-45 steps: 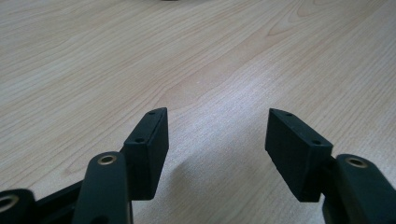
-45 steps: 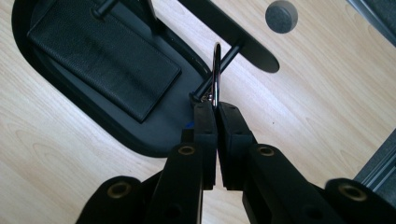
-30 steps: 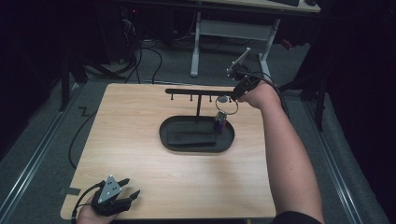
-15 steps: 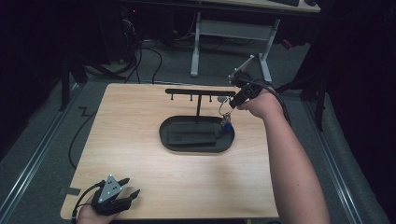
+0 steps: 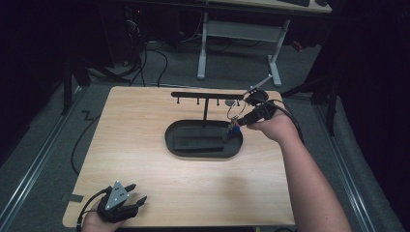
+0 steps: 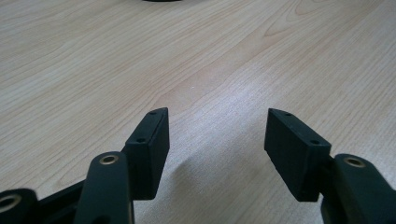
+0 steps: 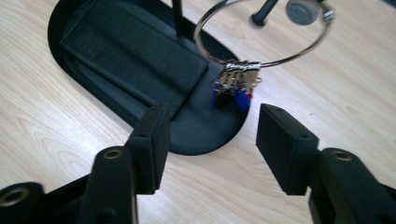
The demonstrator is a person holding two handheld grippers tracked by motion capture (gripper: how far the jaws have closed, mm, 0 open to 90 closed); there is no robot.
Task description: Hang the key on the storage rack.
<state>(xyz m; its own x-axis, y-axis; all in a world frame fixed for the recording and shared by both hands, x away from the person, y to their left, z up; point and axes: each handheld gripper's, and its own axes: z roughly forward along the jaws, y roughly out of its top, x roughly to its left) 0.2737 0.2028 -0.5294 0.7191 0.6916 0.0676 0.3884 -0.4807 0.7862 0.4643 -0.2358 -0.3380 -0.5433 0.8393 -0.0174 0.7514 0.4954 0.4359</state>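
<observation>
A large metal key ring (image 5: 234, 109) with a bunch of small keys (image 5: 234, 129) hangs at the right end of a black T-shaped hook rack (image 5: 208, 95). The rack stands in a black oval tray (image 5: 169, 140) that holds a flat black wallet (image 5: 193, 143). In the right gripper view the ring (image 7: 275, 63) seems to hang on a peg (image 7: 302, 9), its keys (image 7: 236, 86) dangling over the tray's end (image 7: 201, 144). My right gripper (image 7: 212, 135) is open just short of the keys, touching nothing. My left gripper (image 6: 217, 135) is open over bare wood at the near left corner (image 5: 138, 193).
The light wooden table (image 5: 145, 121) has free room left and in front of the tray. Beyond its far edge are a white desk frame (image 5: 241, 34), cables on the floor (image 5: 159, 58) and dark surroundings. My right forearm (image 5: 309, 179) crosses the table's right side.
My right hand has dropped a little and drawn back from the rack. The key ring, earlier carried below the gripper, now hangs from the rack. My left gripper has stayed put.
</observation>
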